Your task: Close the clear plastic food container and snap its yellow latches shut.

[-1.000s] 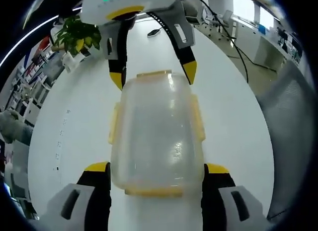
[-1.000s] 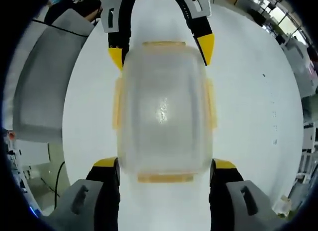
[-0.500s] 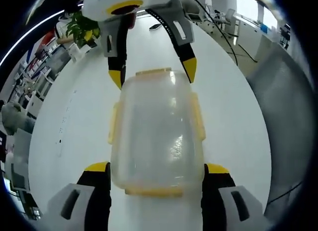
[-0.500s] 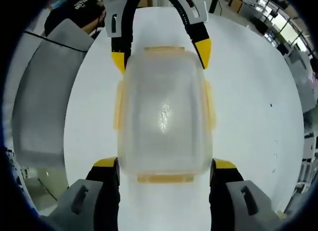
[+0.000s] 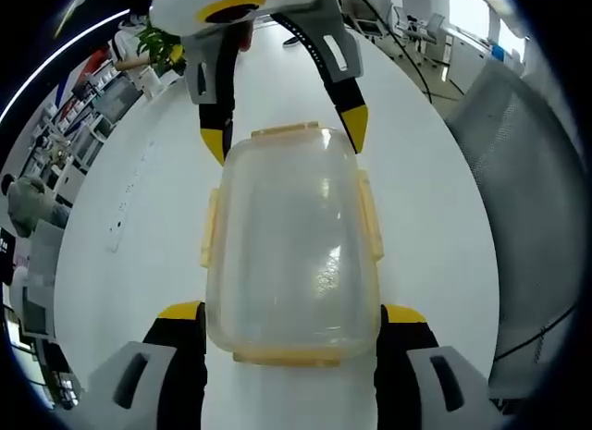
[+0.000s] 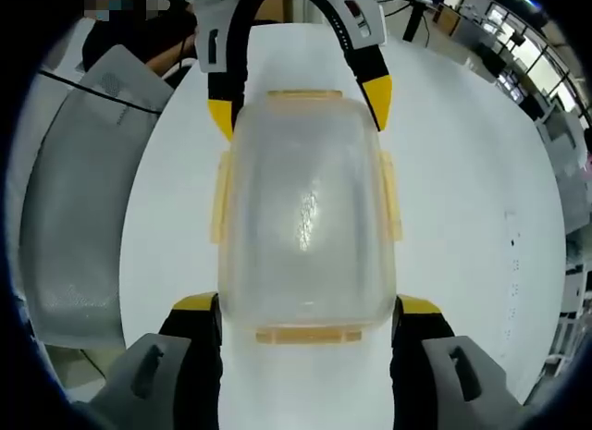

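The clear plastic container (image 5: 291,236) with its lid on lies lengthwise between both grippers over the white table (image 5: 139,217). Yellow latches (image 5: 370,213) run along all four of its edges, and the two side ones stand slightly out. My left gripper (image 5: 291,312) is shut on the container's near end, its yellow-tipped jaws pressed against both sides. The right gripper (image 5: 284,136) clamps the far end from above. In the right gripper view the same container (image 6: 305,217) sits between my right gripper (image 6: 309,305) and the left gripper (image 6: 298,106) opposite.
A grey mesh chair (image 5: 536,217) stands off the table's right side, seen also as the chair (image 6: 74,217) in the right gripper view. A potted plant (image 5: 162,46) and desks sit beyond the table's far edge. A person (image 6: 129,28) is behind the chair.
The room has swung around behind the container in both views, so both hands have turned together. The container keeps its place between both pairs of jaws.
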The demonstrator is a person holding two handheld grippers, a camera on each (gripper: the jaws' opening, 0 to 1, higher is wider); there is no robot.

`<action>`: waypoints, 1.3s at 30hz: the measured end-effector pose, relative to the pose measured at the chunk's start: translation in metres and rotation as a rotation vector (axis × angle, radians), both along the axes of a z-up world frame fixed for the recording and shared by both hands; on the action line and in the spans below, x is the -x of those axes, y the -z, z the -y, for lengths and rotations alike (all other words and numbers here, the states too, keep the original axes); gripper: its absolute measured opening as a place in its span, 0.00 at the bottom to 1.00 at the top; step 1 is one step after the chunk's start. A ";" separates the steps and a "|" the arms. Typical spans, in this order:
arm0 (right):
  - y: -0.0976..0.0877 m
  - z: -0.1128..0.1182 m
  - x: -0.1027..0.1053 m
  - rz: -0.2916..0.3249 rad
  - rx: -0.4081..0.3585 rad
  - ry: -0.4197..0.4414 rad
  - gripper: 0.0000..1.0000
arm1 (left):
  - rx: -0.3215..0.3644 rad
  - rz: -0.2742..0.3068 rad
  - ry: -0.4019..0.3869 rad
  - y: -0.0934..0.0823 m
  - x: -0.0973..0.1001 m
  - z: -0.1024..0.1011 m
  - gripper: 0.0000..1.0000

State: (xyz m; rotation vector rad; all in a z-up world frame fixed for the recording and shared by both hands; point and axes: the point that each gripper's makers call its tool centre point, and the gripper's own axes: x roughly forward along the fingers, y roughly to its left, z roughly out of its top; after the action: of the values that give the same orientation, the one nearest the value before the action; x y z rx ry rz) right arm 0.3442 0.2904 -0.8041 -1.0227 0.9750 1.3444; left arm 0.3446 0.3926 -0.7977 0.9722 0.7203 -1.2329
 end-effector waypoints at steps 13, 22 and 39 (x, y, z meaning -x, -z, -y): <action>0.006 -0.009 -0.009 -0.010 -0.022 -0.022 0.74 | -0.002 -0.003 0.010 0.005 -0.010 -0.006 0.73; 0.006 -0.017 -0.035 0.003 -0.068 -0.010 0.75 | -0.047 0.003 0.013 0.008 -0.038 -0.012 0.74; 0.006 -0.020 -0.078 0.030 -0.099 -0.022 0.76 | -0.045 0.016 -0.012 0.009 -0.079 -0.012 0.76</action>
State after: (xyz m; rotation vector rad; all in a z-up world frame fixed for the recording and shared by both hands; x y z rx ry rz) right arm 0.4227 0.3107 -0.8101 -0.9783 0.8688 1.3779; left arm 0.4234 0.4045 -0.8063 1.0124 0.7433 -1.2016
